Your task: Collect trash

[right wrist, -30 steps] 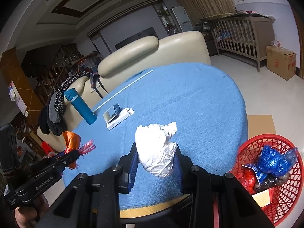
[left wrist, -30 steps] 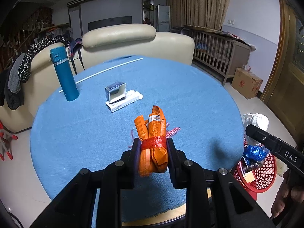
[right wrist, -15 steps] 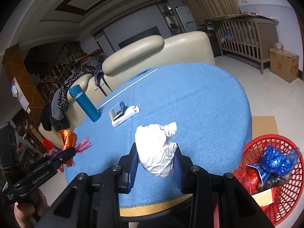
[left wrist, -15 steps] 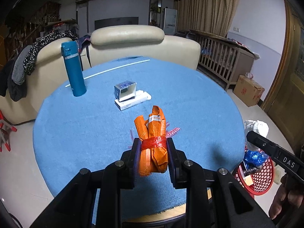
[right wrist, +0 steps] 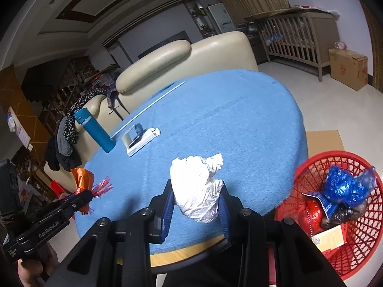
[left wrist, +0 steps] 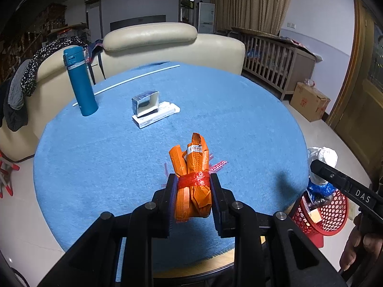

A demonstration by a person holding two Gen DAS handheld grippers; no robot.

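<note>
My left gripper (left wrist: 193,186) is shut on an orange wrapper bundle (left wrist: 191,167) tied with red plastic, held above the near part of the blue round table (left wrist: 119,143). My right gripper (right wrist: 196,196) is shut on a crumpled white paper wad (right wrist: 196,186), held above the table's near edge. The red mesh trash basket (right wrist: 335,215) stands on the floor to the right of the table, with blue and red bags inside. In the left wrist view the basket (left wrist: 328,212) shows behind the right gripper's body. In the right wrist view the orange bundle (right wrist: 82,179) shows at the left.
On the table stand a teal bottle (left wrist: 80,83), a small open box on a white flat box (left wrist: 153,110), and a long white rod (left wrist: 126,81). A cream sofa (left wrist: 167,45) lies behind the table. A wooden crib (left wrist: 275,57) and a cardboard box (left wrist: 308,100) stand at the right.
Both grippers have risen and drawn back a little from the table, still holding their trash. The basket shows more fully in the right wrist view.
</note>
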